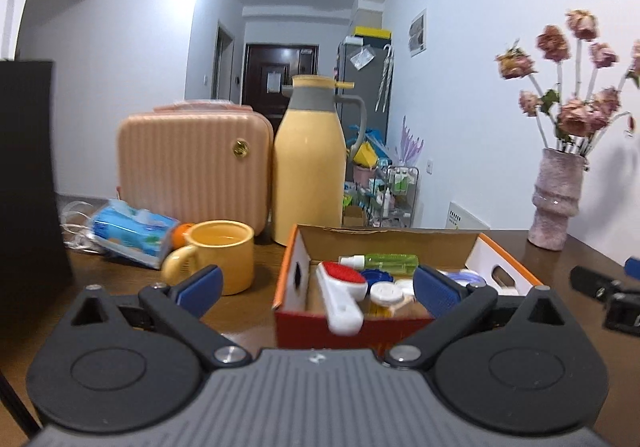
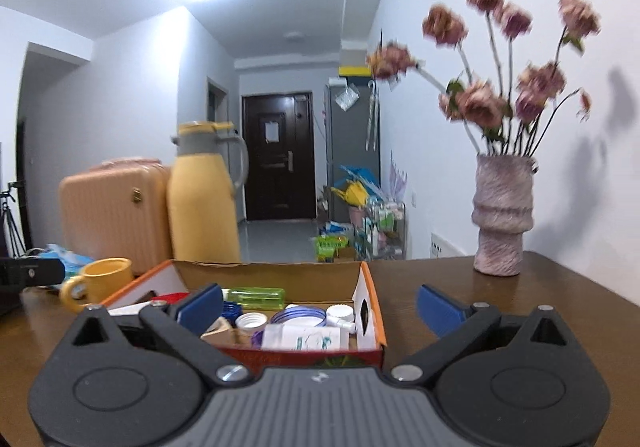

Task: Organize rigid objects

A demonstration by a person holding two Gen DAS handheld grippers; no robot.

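Observation:
An open cardboard box (image 1: 404,238) (image 2: 276,274) with orange rims stands on the brown table. Inside lie a white brush with a red pad (image 1: 343,289), a green spray bottle (image 1: 386,259) (image 2: 260,297), white caps (image 1: 386,294) (image 2: 251,321), a blue ring lid (image 2: 298,315) and a white packet (image 2: 308,337). My left gripper (image 1: 318,289) is open in front of the box, nothing between its blue pads (image 1: 202,287). My right gripper (image 2: 320,305) is open too, empty, straddling the box's right corner. The right gripper also shows at the left wrist view's right edge (image 1: 608,293).
A yellow mug (image 1: 218,257) (image 2: 102,281), yellow thermos jug (image 1: 310,159) (image 2: 202,193), pink ribbed case (image 1: 192,163) (image 2: 112,211) and blue tissue pack (image 1: 132,231) stand left of the box. A pink vase with dried flowers (image 2: 502,215) (image 1: 556,199) sits at the right. A black object (image 1: 24,183) fills the left edge.

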